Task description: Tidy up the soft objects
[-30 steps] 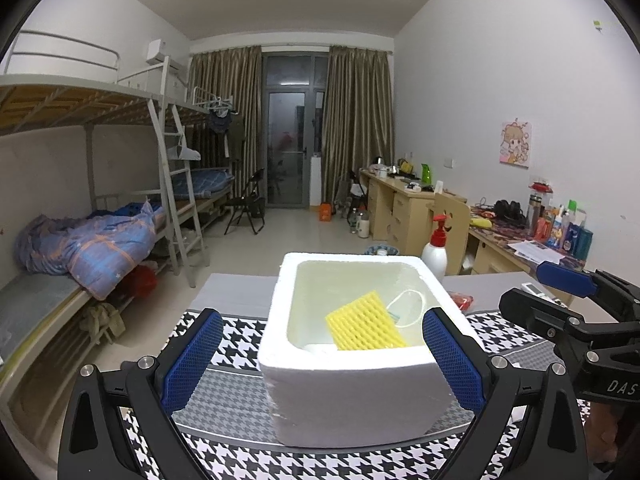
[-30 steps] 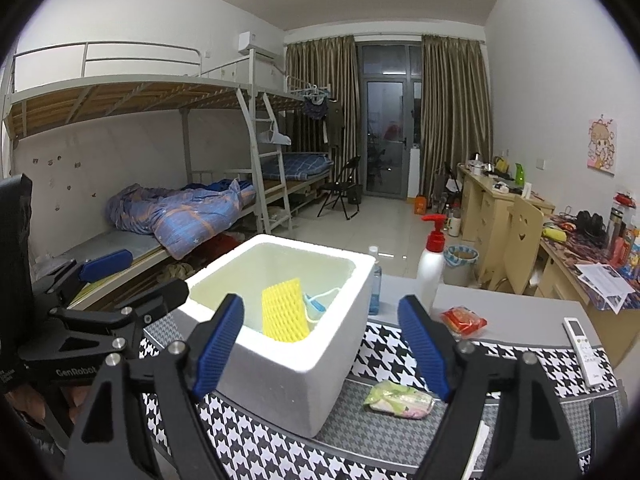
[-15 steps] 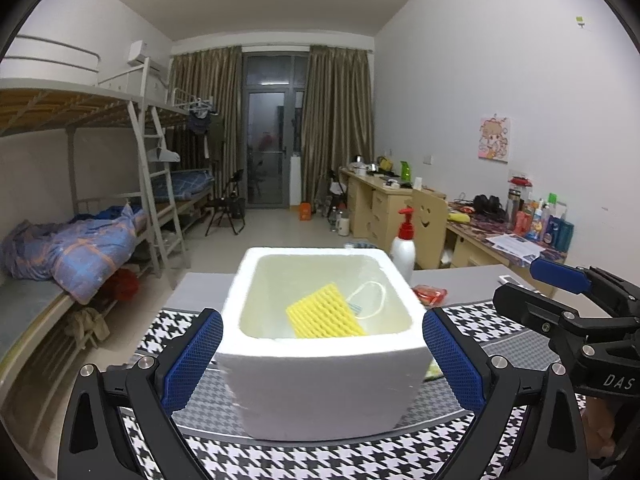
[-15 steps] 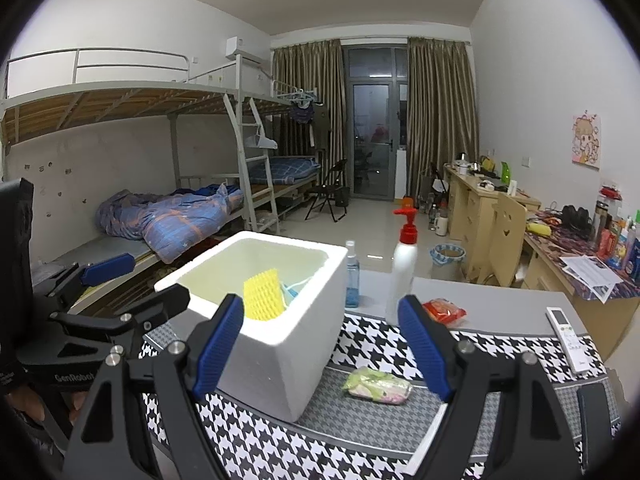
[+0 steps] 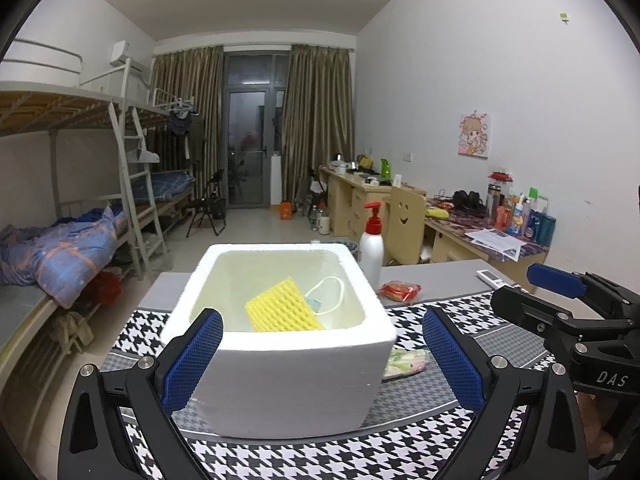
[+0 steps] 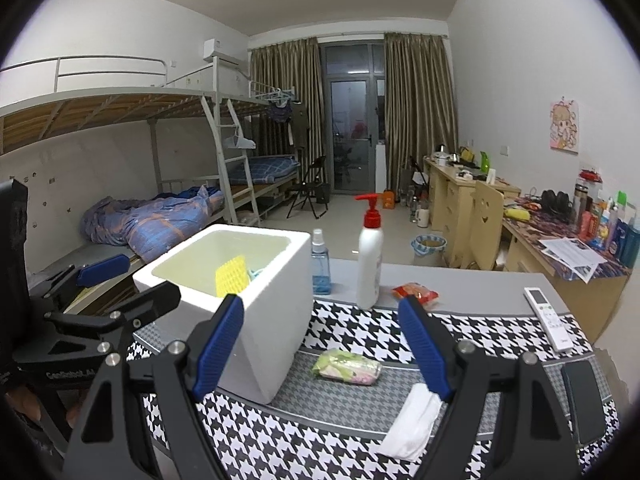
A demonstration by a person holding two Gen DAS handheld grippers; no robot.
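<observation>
Bench [image 6: 472, 292] spread with houndstooth cloth [image 6: 360, 440]. White foam box [image 5: 280, 368] on cloth, holding yellow sponge [image 5: 282, 310] and face mask [image 5: 326, 294]. Left tool [image 5: 322, 360] and right tool [image 6: 320, 344] both gaping, gripping nothing. Green soft packet [image 6: 347, 367] just beside box; white folded cloth [image 6: 412, 426] nearer.
</observation>
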